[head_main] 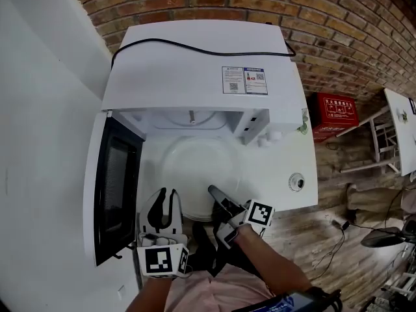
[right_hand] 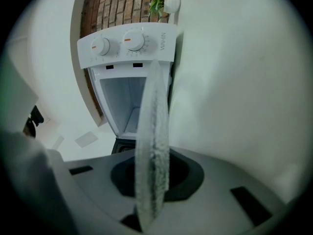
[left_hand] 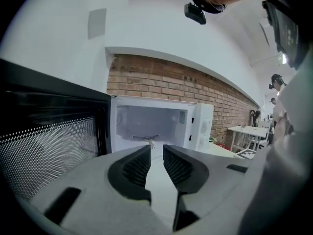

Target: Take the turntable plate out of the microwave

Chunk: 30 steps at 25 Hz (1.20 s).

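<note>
- The turntable plate (head_main: 192, 174) is out of the microwave (head_main: 195, 64), lying flat over the white desk (head_main: 286, 155) just in front of the open cavity.
- The right gripper (head_main: 213, 190) has its jaws clenched on the plate's near rim.
- The left gripper (head_main: 169, 194) hangs beside the plate, jaws apart and empty.
- The microwave door (head_main: 114, 187) stands swung open on the left.

Open microwave (head_main: 201, 57) on white tabletop (head_main: 286, 158); turntable plate (head_main: 192, 168) before the cavity, right claw (head_main: 214, 192) at its rim, left claw (head_main: 169, 195) beside.
</note>
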### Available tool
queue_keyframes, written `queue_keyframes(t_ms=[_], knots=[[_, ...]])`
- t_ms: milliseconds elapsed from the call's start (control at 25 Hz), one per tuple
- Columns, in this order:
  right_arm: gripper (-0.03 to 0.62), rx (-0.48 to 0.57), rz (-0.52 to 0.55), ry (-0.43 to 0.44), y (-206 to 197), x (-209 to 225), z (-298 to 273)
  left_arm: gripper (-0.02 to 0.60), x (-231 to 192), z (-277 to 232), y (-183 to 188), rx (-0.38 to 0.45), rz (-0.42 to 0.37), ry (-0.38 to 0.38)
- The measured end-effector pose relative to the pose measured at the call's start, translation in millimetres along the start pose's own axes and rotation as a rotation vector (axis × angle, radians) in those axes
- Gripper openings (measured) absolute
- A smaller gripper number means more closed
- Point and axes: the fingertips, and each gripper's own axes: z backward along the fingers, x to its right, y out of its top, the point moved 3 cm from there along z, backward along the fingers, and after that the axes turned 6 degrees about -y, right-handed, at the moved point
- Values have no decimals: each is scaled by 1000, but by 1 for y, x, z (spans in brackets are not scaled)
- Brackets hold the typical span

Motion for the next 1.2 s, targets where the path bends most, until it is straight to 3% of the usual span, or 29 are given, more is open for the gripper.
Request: queue_keyframes(t_ms=[360,640,880,1200], knots=[[31,-47,-70,-126,-4,8,1,81,-1,-4,-3,-5,14,1],[31,-56,-103,-152,-4,8,2,81,-11,-7,-16,-33,4,18],[31,-54,-118,-170,-3,10,1,81,-21,-8,-49,-85,1,22],[31,-55,-136,-175,-3,10,1,84,-20,-12,-77,-136,37,9]])
